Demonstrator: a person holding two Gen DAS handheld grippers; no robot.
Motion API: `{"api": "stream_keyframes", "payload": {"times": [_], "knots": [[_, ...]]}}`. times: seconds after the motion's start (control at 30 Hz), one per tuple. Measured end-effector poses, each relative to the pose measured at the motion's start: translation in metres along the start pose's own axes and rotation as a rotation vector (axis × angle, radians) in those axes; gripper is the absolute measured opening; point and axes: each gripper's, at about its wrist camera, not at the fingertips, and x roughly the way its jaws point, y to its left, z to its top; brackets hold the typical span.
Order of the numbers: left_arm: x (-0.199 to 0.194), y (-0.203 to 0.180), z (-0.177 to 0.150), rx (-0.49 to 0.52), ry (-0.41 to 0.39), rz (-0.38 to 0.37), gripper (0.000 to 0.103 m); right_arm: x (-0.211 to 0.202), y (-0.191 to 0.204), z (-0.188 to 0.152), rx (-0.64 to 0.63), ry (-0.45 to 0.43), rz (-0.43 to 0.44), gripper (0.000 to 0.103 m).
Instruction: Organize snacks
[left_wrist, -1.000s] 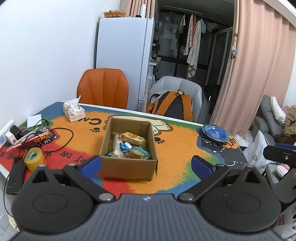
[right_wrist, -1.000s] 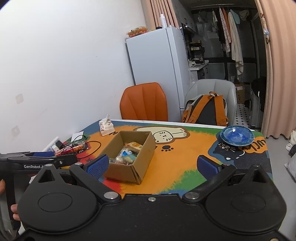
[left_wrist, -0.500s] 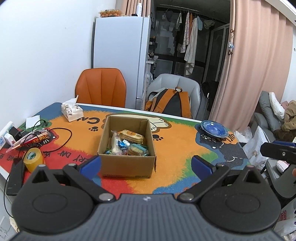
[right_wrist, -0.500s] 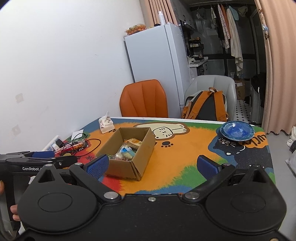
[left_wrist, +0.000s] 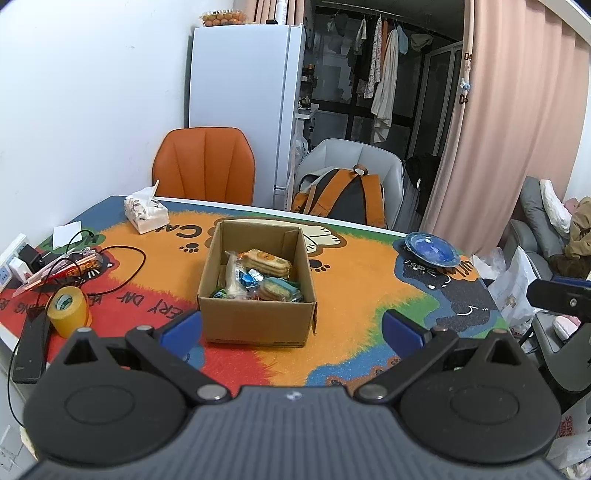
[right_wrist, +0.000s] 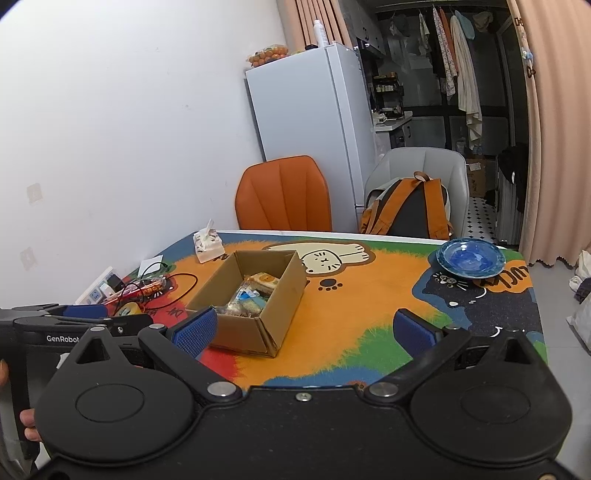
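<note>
Both grippers have pulled back, box now farther off. Brown corrugated cardboard box (left_wrist: 257, 291), square, open-topped, mid-surface, holds crinkly wrapped snacks (left_wrist: 263, 275). Left gripper (left_wrist: 291, 328) and right gripper (right_wrist: 303, 332) fingers apart, empty. Glossy round blue plate (right_wrist: 470, 257) at far right corner.

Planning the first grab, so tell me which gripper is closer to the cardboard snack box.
Left. The left gripper faces the cardboard box squarely, one finger beside its near corner. The right gripper sits off to the box's right.
</note>
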Motion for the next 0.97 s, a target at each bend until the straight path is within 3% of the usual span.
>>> {"api": "stream_keyframes", "payload": {"times": [0.97], "knots": [[0.0046,-0.001,-0.0028,-0.009,0.015,-0.016,0.103,-0.0004,-0.0024,-0.0007,0.009,0.011,-0.009,0.103]]}}
